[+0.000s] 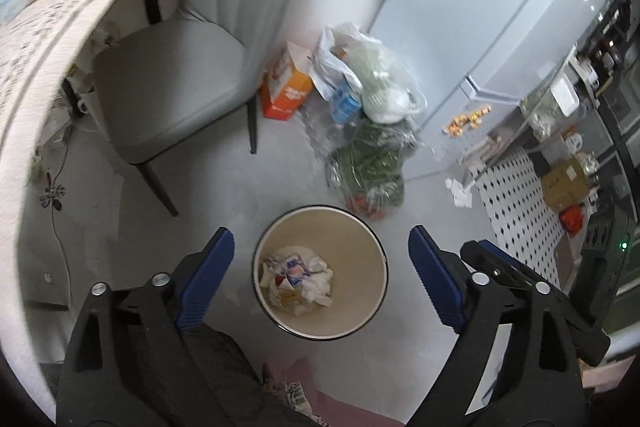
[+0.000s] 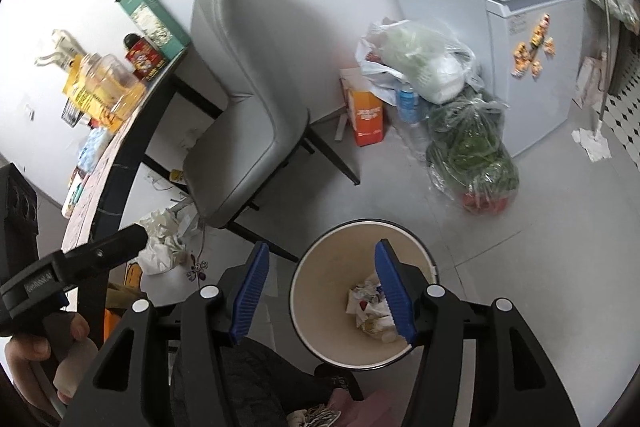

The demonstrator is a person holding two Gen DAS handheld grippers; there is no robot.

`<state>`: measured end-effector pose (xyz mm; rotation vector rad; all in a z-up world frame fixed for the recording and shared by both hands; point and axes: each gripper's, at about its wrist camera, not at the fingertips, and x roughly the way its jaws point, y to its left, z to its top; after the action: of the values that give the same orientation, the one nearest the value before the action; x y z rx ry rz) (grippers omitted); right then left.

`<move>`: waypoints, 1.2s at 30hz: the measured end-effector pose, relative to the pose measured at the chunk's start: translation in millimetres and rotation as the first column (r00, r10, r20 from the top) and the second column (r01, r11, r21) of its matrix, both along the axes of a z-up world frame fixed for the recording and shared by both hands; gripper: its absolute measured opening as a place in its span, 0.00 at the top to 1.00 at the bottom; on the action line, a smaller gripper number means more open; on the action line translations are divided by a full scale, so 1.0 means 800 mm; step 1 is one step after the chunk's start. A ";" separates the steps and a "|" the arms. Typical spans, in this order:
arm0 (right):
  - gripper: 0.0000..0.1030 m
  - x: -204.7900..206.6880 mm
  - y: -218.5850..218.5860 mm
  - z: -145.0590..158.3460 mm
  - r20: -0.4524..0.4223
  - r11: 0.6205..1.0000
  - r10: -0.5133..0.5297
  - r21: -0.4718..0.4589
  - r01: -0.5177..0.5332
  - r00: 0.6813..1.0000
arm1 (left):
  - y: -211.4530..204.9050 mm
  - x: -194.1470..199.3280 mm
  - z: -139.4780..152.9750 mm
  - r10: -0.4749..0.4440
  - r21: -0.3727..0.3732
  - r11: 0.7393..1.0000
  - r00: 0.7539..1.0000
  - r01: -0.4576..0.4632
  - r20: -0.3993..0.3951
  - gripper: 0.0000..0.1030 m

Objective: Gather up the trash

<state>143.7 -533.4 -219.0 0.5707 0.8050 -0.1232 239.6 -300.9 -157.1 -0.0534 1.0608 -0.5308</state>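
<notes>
Bin (image 1: pixel 320 271): round, cream inside, upright on floor, directly below both tools. Contents: crumpled paper and wrappers (image 1: pixel 296 279) at bottom.

Left tool (image 1: pixel 320 259): jaws wide apart, empty, centred over bin.

Right tool (image 2: pixel 320 291): jaws wide apart, empty, over bin's left rim.

Loose trash (image 2: pixel 162 241): crumpled white paper on floor under bench edge, beside chair (image 2: pixel 240 107) leg, left of the bin. Left tool is judged nearer.

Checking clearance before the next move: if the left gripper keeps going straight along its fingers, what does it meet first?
Most likely the trash bin: it sits centred between the open left gripper fingers, so the crumpled wrappers at its bottom come first. Nothing shows in between, though depth is unclear.
</notes>
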 end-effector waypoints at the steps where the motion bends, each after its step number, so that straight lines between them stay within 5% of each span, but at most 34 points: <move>1: 0.39 0.000 0.006 0.004 0.002 1.000 0.006 -0.007 -0.006 1.000 | 0.009 -0.001 0.003 0.016 -0.006 1.000 1.000 -0.016 0.006 0.11; 5: 0.20 0.001 0.026 0.017 0.009 0.999 0.015 -0.033 -0.015 1.000 | 0.039 -0.004 0.016 0.065 -0.025 0.998 0.997 -0.064 0.032 0.09; 14: 0.08 0.003 0.080 0.061 0.030 0.995 0.059 -0.078 -0.056 0.998 | 0.108 -0.024 0.066 0.157 -0.081 0.986 0.981 -0.148 0.116 0.06; 36: 0.08 -0.037 0.245 0.188 0.150 0.952 0.265 -0.195 -0.234 0.952 | 0.276 -0.142 0.171 0.328 -0.167 0.943 0.897 -0.289 0.298 0.06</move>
<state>114.2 -337.3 -69.0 0.3042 0.6809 0.0891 125.9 -80.4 -20.5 -0.2298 0.6813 -0.2979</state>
